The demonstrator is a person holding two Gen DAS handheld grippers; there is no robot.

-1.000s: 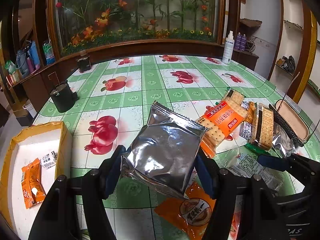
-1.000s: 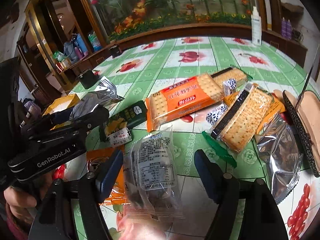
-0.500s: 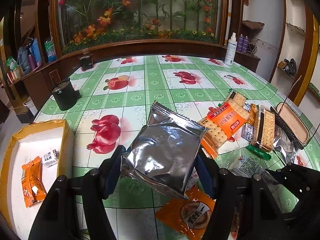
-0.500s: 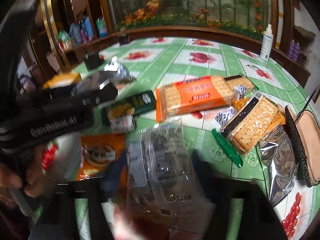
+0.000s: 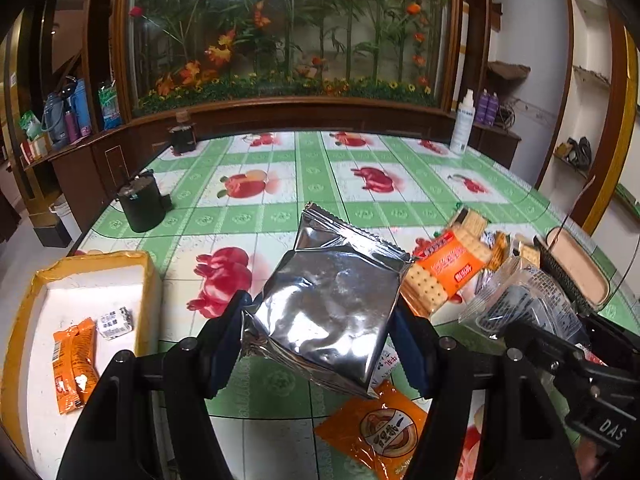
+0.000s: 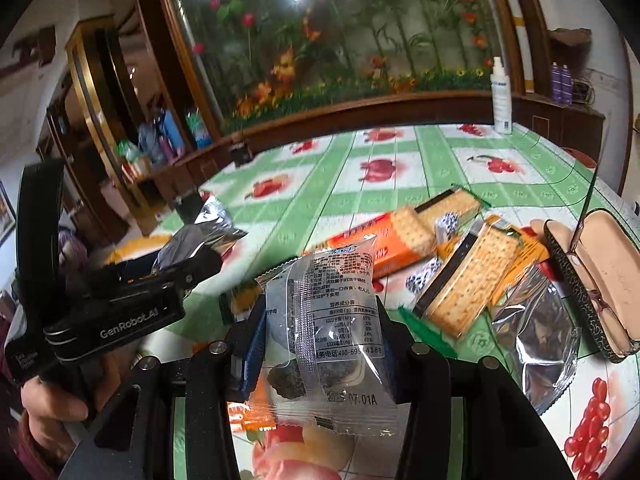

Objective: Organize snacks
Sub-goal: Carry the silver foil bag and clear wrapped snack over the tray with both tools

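Observation:
My left gripper (image 5: 320, 340) is shut on a silver foil snack bag (image 5: 332, 312) and holds it above the table. My right gripper (image 6: 320, 356) is shut on a clear snack packet (image 6: 340, 320) with dark pieces inside, lifted off the table. It also shows in the left wrist view (image 5: 524, 304). A yellow-rimmed white box (image 5: 148, 280) at the left holds an orange packet (image 5: 74, 364) and a small wrapped sweet (image 5: 114, 322). Orange cracker packs (image 6: 384, 244) lie in a pile on the right.
An orange round-logo packet (image 5: 380, 436) lies under the left gripper. An open glasses case (image 6: 592, 276) and a silver bag (image 6: 532, 340) lie at the right. A black pot (image 5: 142, 204) stands at the left edge, a white spray bottle (image 5: 462, 124) at the far side.
My right gripper has closed on the clear packet and lifted it off the table. My left gripper has risen slightly with the silver bag.

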